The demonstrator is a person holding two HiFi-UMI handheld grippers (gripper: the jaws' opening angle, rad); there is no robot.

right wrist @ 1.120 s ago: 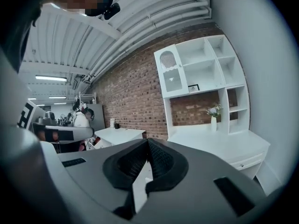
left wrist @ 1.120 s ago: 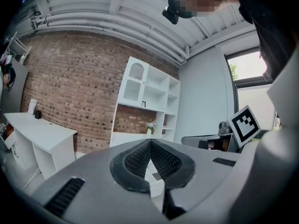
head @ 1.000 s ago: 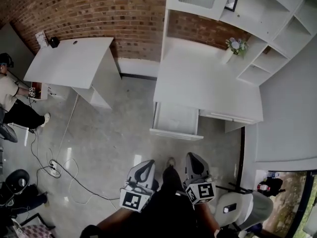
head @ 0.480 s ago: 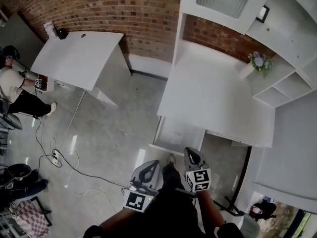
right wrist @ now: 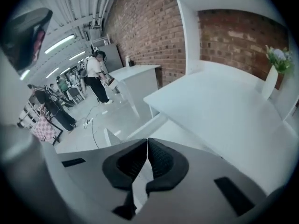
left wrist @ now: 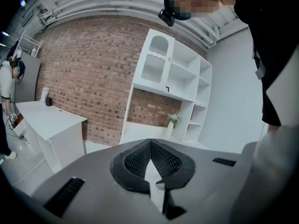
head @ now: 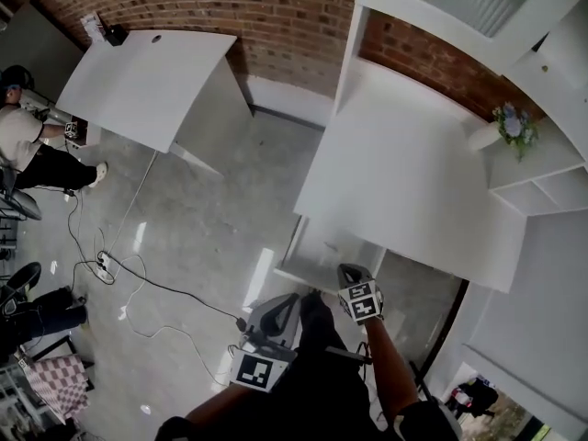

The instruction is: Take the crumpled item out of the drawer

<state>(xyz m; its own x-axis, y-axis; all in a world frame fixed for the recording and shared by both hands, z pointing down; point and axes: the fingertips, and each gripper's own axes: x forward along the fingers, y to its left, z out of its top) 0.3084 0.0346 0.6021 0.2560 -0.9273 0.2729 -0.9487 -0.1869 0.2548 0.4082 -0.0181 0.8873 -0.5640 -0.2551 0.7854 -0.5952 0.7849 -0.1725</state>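
The white desk (head: 404,182) has its drawer (head: 317,251) pulled out toward me; the part of its inside that shows is pale, and no crumpled item can be made out there. My right gripper (head: 347,270) is shut and empty, its tip just over the drawer's front right corner. In the right gripper view the shut jaws (right wrist: 147,141) point at the open drawer (right wrist: 175,133) below the desk's edge. My left gripper (head: 290,299) hangs lower and to the left, short of the drawer front, also shut and empty (left wrist: 150,142).
A second white desk (head: 147,81) stands at the back left with a person (head: 23,145) beside it. Cables (head: 138,288) trail over the grey floor. A vase of flowers (head: 511,122) and white shelves (head: 551,182) are at the desk's far right, against the brick wall.
I have come closer to the desk, and the drawer now lies right before the grippers. The right gripper has reached forward to the drawer's front; both stay shut.
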